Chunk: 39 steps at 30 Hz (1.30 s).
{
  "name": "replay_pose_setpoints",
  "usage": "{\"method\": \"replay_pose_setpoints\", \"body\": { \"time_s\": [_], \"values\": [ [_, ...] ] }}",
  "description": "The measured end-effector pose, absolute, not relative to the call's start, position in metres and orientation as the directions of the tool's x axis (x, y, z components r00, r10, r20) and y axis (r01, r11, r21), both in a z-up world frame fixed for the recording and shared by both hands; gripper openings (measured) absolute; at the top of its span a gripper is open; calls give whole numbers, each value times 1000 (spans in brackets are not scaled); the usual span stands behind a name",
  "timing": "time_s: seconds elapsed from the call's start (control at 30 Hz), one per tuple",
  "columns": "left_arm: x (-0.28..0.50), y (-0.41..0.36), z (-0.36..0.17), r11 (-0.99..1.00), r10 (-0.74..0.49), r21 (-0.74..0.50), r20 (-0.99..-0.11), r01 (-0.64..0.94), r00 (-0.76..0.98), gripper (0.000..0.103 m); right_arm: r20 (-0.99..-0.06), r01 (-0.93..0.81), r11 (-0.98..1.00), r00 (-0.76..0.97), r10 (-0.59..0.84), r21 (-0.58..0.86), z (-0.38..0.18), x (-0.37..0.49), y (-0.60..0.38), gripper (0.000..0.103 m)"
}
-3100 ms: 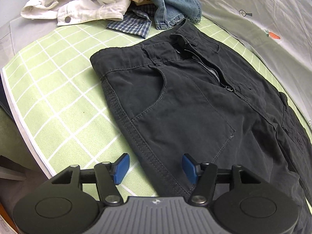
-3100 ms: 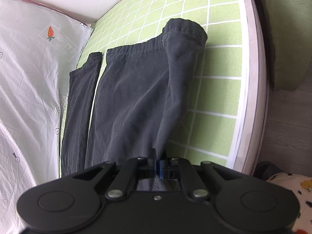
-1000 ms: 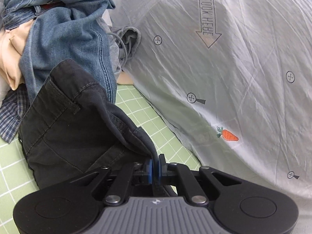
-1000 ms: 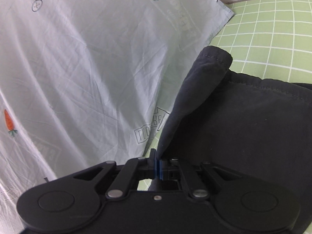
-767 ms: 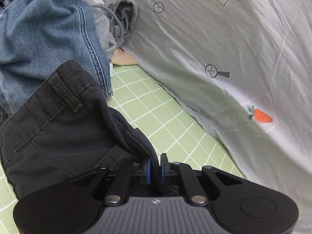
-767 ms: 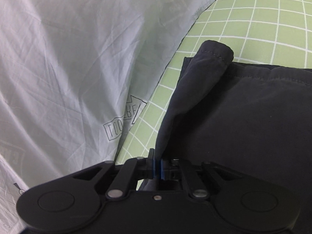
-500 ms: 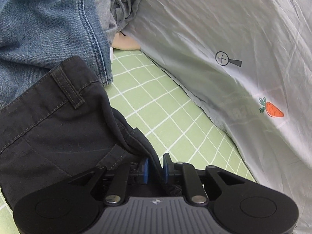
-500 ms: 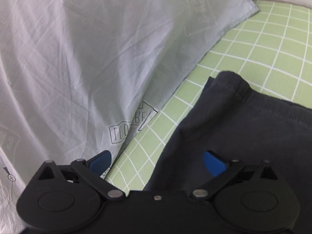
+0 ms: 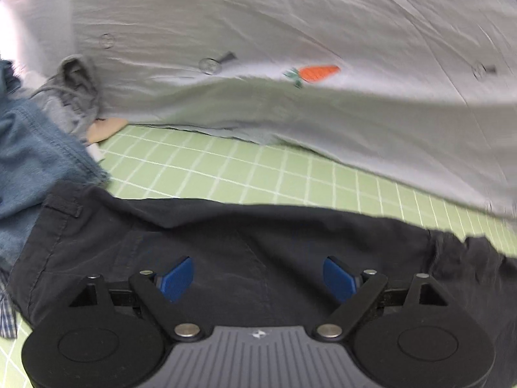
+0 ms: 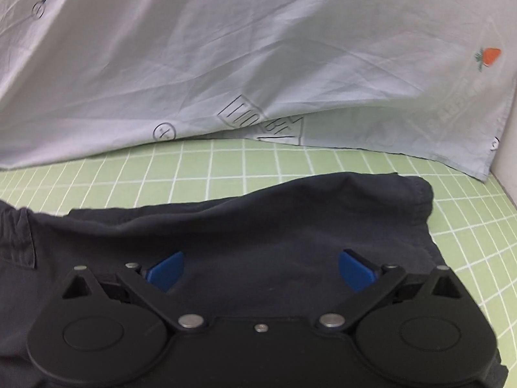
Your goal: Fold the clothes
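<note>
Grippers both spread wide, nothing between the blue pads. Left gripper (image 9: pixel 258 278) sits over the dark trousers (image 9: pixel 258 242), which lie flat on the green checked mat (image 9: pixel 258 168); whether the pads touch the cloth cannot be told. A belt loop shows at the trousers' left end in the left wrist view, so the waistband lies that way, close to the pile of other clothes. Right gripper (image 10: pixel 260 270) is likewise apart, over the same trousers (image 10: pixel 258 226), whose hem end with its stitched edge lies to the right, near the mat's (image 10: pixel 226 165) right edge. The trousers' far edge runs roughly parallel to the far edge of the mat, with a strip of bare green squares beyond it in both views. At the left of the left wrist view, blue denim (image 9: pixel 35 148) overlaps the waistband end; behind it sits a grey garment (image 9: pixel 77 90). Farthest back, a pale grey sheet with carrot prints (image 9: pixel 323 48) drapes over the mat's far edge; the same sheet (image 10: pixel 226 48) fills the upper half of the right wrist view. Left view is slightly motion-blurred.
</note>
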<state>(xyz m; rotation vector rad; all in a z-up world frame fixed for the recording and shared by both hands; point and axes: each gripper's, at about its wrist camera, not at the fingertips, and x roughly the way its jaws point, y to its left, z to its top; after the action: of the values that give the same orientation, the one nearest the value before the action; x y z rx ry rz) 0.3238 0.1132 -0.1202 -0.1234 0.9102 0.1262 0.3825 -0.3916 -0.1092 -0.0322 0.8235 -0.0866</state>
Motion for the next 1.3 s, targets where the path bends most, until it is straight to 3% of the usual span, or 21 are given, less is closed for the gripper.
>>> {"method": "replay_pose_setpoints", "body": {
  "time_s": [0.13,0.47,0.63,0.87,1.0,1.2,1.3],
  "values": [
    [344,80,-145,998,53,32,-829,-47,557,88,-735,2,992,671,-97,-129,-118,411,-371,103],
    [351,109,-156,974,119,-3,-844,-226,523,88,-754,180,982,639,-154,-47,-123,469,-374,103],
    [322,129,-140,963,146,-2,-836,-270,529,88,-726,263,932,688,0,249,-101,395,-355,103],
    [274,144,-122,971,131,-8,-821,-240,555,88,-683,382,694,698,216,610,-112,277,-306,103],
    [258,156,-121,978,113,-10,-810,-206,575,88,-634,414,560,721,279,718,-128,232,-272,103],
    [238,182,-127,984,94,-10,-824,-180,559,88,-605,410,533,752,262,740,-121,199,-214,103],
    [230,194,-133,989,75,-8,-828,-146,556,89,-564,416,424,759,325,804,-122,189,-186,103]
  ]
}}
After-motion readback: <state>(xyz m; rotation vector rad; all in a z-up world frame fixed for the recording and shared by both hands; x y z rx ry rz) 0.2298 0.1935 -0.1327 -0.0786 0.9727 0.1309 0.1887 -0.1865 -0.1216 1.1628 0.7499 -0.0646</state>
